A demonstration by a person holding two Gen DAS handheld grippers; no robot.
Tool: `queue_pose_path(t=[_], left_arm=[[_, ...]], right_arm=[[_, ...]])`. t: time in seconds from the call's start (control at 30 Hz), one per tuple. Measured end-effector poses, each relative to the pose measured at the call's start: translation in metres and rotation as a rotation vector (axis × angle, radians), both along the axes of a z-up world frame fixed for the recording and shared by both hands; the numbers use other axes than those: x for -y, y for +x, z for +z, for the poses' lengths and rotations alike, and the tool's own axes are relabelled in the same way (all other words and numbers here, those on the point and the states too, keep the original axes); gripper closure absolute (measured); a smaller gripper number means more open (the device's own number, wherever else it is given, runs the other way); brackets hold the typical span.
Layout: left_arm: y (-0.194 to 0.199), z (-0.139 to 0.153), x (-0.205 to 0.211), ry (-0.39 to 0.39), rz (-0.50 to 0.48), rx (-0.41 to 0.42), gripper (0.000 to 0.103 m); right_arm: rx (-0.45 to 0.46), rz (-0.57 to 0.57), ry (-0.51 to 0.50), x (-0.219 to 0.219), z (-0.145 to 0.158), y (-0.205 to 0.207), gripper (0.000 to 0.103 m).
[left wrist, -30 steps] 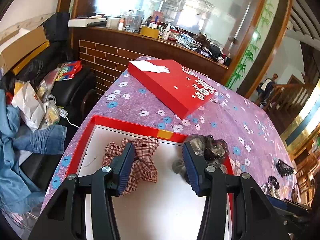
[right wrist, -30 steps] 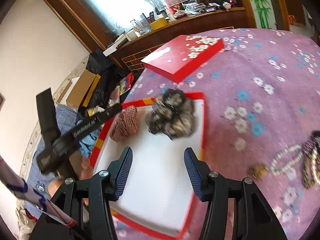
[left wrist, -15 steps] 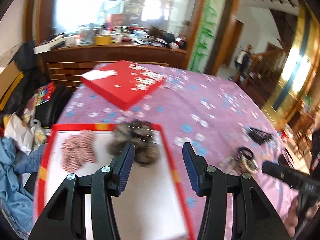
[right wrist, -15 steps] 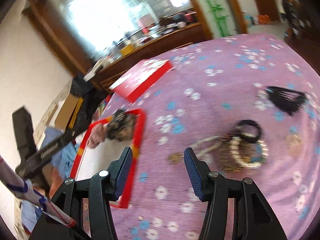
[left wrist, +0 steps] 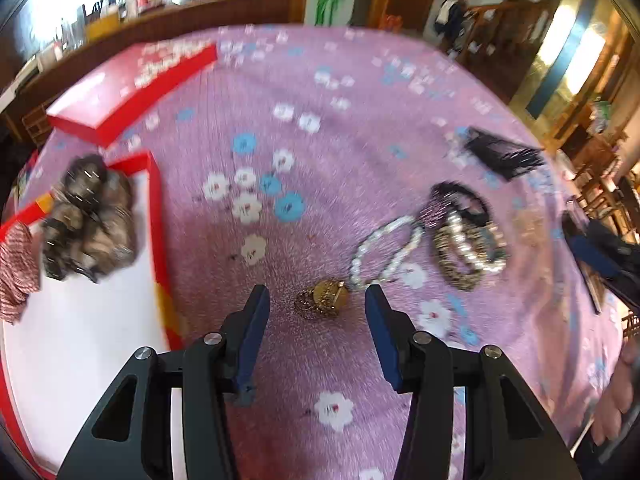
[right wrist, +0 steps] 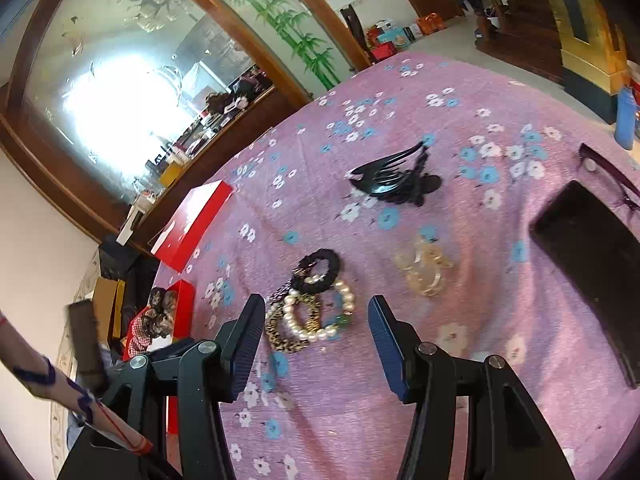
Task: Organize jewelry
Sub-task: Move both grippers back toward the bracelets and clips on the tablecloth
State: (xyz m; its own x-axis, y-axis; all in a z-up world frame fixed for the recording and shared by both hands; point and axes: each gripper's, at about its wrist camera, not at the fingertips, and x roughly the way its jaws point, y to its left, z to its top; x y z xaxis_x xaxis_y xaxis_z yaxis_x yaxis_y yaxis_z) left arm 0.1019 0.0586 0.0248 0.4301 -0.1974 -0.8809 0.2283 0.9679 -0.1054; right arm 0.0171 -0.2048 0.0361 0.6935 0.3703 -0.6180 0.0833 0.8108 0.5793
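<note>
My left gripper (left wrist: 316, 300) is open and empty, just above a small gold piece (left wrist: 326, 300) on the purple flowered cloth. A pearl bracelet (left wrist: 386, 250) and a pile of bracelets (left wrist: 466, 240) lie to its right. The red box (left wrist: 154, 216) with a white floor holds a dark scrunchie (left wrist: 88, 220) and a checked scrunchie (left wrist: 14, 264) at the left. My right gripper (right wrist: 316, 316) is open and empty over the pile of bracelets (right wrist: 310, 312). A black scrunchie (right wrist: 320, 270), a clear hair clip (right wrist: 424, 270) and a black claw clip (right wrist: 396, 178) lie beyond.
The red box lid (left wrist: 132, 88) lies at the far left of the table; it also shows in the right wrist view (right wrist: 192, 226). A black phone (right wrist: 592, 264) and dark glasses (right wrist: 608, 176) lie at the right. A black claw clip (left wrist: 500, 152) is far right.
Both grippers have swung right, away from the red box and its scrunchies, toward the jewelry on the cloth. Both stayed open and empty.
</note>
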Motion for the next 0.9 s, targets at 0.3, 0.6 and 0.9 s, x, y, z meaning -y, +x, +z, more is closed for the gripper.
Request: queue_pose_path(t=[0.3, 0.6, 0.9], left_arm=[[0.011, -0.016, 0.014, 0.084, 0.022, 0.026, 0.073], [0.006, -0.008, 0.009, -0.003, 0.016, 0.068, 0.083], [-0.003, 0.018, 0.003, -0.136, 0.000, 0.189, 0.082]], right_arm=[[0.014, -0.004, 0.018, 0.012, 0.000, -0.008, 0.045], [-0.004, -0.039, -0.002, 0.023, 0.002, -0.007, 0.045], [-0.114, -0.119, -0.120, 0.040, -0.010, 0.026, 0.046]])
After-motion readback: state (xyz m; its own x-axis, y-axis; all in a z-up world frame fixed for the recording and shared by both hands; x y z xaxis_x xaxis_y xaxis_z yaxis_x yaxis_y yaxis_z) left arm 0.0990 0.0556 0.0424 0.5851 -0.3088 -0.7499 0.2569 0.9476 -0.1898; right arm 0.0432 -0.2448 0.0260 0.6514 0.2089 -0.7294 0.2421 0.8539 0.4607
